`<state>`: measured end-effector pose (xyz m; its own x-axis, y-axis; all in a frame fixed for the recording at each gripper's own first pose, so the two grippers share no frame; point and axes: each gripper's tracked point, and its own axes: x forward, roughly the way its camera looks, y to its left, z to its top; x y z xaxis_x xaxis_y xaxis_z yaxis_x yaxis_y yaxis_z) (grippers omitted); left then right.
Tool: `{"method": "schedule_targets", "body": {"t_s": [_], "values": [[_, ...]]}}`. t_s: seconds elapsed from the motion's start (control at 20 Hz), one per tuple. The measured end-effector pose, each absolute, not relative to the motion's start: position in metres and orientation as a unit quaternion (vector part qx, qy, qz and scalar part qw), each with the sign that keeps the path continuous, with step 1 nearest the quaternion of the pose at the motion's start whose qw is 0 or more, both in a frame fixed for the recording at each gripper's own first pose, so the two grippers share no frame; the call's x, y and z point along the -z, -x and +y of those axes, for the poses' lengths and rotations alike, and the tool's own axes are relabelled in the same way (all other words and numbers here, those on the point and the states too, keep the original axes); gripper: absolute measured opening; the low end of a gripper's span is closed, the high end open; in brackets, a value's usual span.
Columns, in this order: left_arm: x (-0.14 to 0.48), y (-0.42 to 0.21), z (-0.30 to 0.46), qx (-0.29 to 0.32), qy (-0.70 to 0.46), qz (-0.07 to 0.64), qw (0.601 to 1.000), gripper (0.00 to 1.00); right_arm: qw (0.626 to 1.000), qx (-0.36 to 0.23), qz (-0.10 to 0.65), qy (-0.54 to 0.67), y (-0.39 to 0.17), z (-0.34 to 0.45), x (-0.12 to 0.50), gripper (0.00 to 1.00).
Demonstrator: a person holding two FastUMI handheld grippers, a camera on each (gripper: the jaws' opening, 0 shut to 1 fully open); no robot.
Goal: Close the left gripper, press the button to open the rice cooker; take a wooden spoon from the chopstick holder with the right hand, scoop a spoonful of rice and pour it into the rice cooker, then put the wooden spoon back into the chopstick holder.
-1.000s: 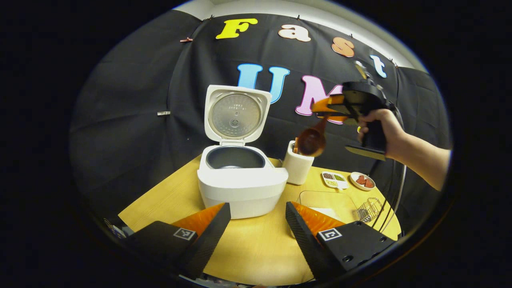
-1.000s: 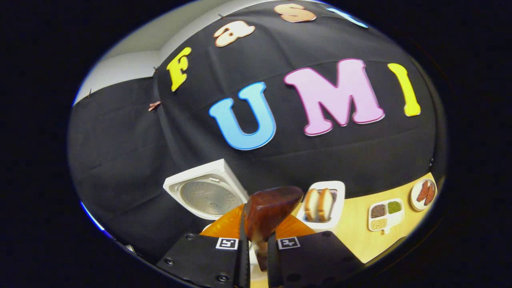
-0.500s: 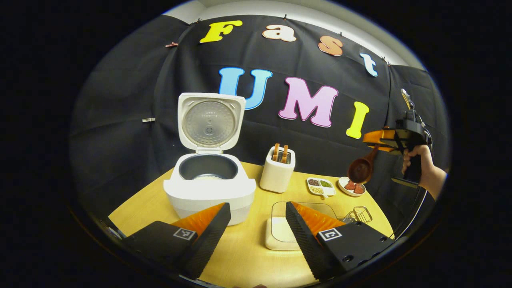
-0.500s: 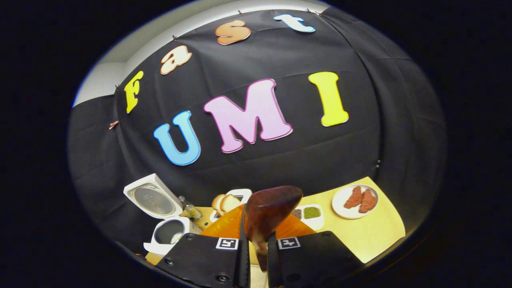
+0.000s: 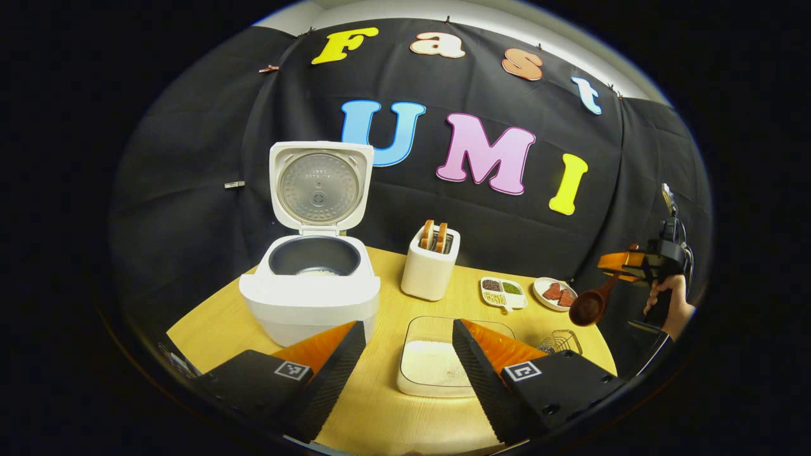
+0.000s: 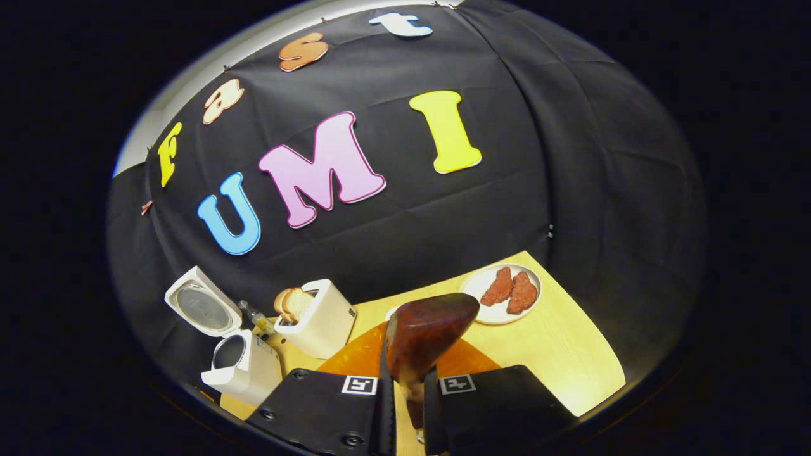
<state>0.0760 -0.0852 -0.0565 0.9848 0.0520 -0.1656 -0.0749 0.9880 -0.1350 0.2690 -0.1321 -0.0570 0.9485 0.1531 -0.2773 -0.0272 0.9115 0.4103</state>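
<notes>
The white rice cooker (image 5: pixel 310 297) stands with its lid (image 5: pixel 319 187) up and a little rice in the dark pot. To its right is the white holder (image 5: pixel 431 269) with two brown pieces sticking out. A clear tray of rice (image 5: pixel 431 367) lies at the front, just beyond my open, empty left gripper (image 5: pixel 408 326). At the far right a hand holds my right gripper (image 5: pixel 624 265), with the wooden spoon (image 5: pixel 589 307) hanging bowl-down beyond the table's right edge. In the right gripper view my right gripper (image 6: pixel 408 386) is shut on the spoon's handle, and the spoon's bowl (image 6: pixel 427 329) rises in front.
A divided dish of grains (image 5: pixel 502 291), a plate of red meat pieces (image 5: pixel 554 292) and a small wire basket (image 5: pixel 561 342) sit at the right of the wooden table (image 5: pixel 380 411). The right gripper view has the cooker (image 6: pixel 244 367), holder (image 6: pixel 320 316) and plate (image 6: pixel 504 292).
My right gripper carried the spoon from above the holder out to the right and lower. The left gripper drew back and turned, bringing the rice tray into sight.
</notes>
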Motion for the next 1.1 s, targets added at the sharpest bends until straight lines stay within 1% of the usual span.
{"method": "schedule_targets", "body": {"t_s": [0.25,0.4,0.7,0.75,0.8,0.9,0.95,1.0,1.1], "values": [[0.054,-0.065,-0.076,-0.061,0.082,0.085,0.991,0.96,0.949,-0.039,0.202,-0.240,-0.263,-0.136,0.109,0.21],[0.053,-0.058,-0.077,-0.067,0.099,0.089,0.989,0.95,0.944,-0.029,0.226,-0.239,-0.257,-0.139,0.135,0.22],[0.054,-0.038,-0.070,-0.085,0.099,0.092,0.987,0.96,0.928,-0.005,0.248,-0.277,-0.258,-0.134,0.169,0.23],[0.054,-0.035,-0.067,-0.090,0.100,0.092,0.987,0.96,0.927,0.002,0.253,-0.277,-0.259,-0.135,0.174,0.19],[0.052,-0.032,-0.062,-0.095,0.101,0.089,0.986,0.96,0.925,0.004,0.258,-0.279,-0.257,-0.133,0.182,0.25],[0.044,-0.030,-0.051,-0.101,0.104,0.081,0.986,0.95,0.924,0.006,0.259,-0.283,-0.252,-0.127,0.186,0.26],[0.041,-0.030,-0.044,-0.105,0.101,0.077,0.986,0.95,0.924,0.005,0.257,-0.284,-0.252,-0.125,0.186,0.29],[0.035,-0.031,-0.036,-0.110,0.096,0.070,0.987,0.96,0.925,0.004,0.257,-0.281,-0.250,-0.124,0.185,0.22],[0.017,-0.037,-0.012,-0.123,0.084,0.053,0.987,0.96,0.928,0.002,0.258,-0.268,-0.242,-0.121,0.185,0.73]]}}
